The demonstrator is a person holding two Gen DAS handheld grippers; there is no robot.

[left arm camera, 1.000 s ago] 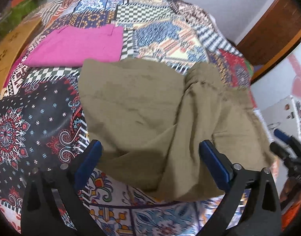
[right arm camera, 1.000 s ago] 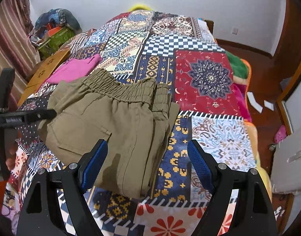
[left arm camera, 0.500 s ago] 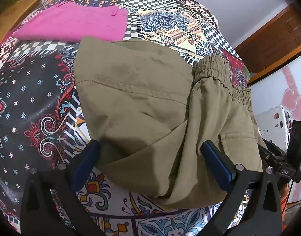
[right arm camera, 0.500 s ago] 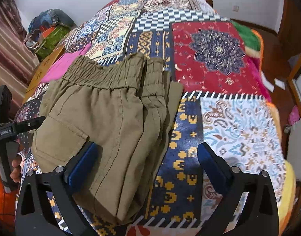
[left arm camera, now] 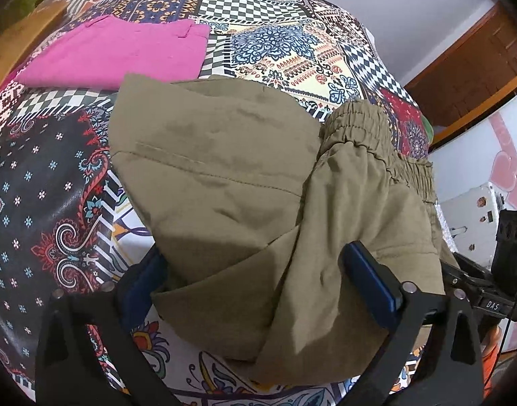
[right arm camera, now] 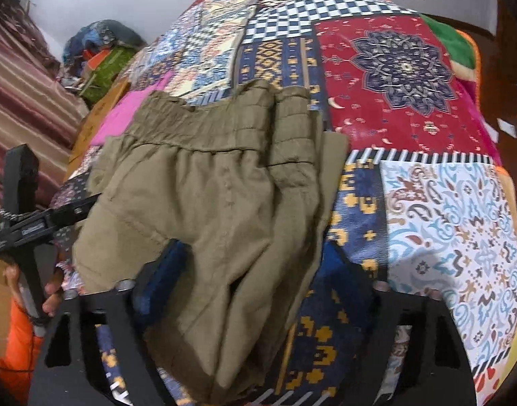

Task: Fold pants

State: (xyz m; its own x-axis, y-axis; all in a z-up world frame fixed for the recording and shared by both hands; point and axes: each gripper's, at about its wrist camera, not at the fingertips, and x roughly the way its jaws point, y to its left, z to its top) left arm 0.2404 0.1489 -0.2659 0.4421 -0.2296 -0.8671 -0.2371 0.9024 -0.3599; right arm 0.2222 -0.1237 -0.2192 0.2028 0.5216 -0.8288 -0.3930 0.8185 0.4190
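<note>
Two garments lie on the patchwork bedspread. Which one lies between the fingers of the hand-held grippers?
The olive-green pants with the elastic waistband; both grippers straddle their near edge. The pink garment lies flat farther back, beyond them, untouched.

The bed (right arm camera: pixel 410 135) wears a patchwork cover of checks, mandalas and florals. Olive pants (left arm camera: pixel 224 182) lie folded on it at the near edge, elastic waistband toward two o'clock in the left view. A pink garment (left arm camera: pixel 113 54) (also folded flat) lies just beyond them at eleven o'clock, its edge about touching the pants.
</note>
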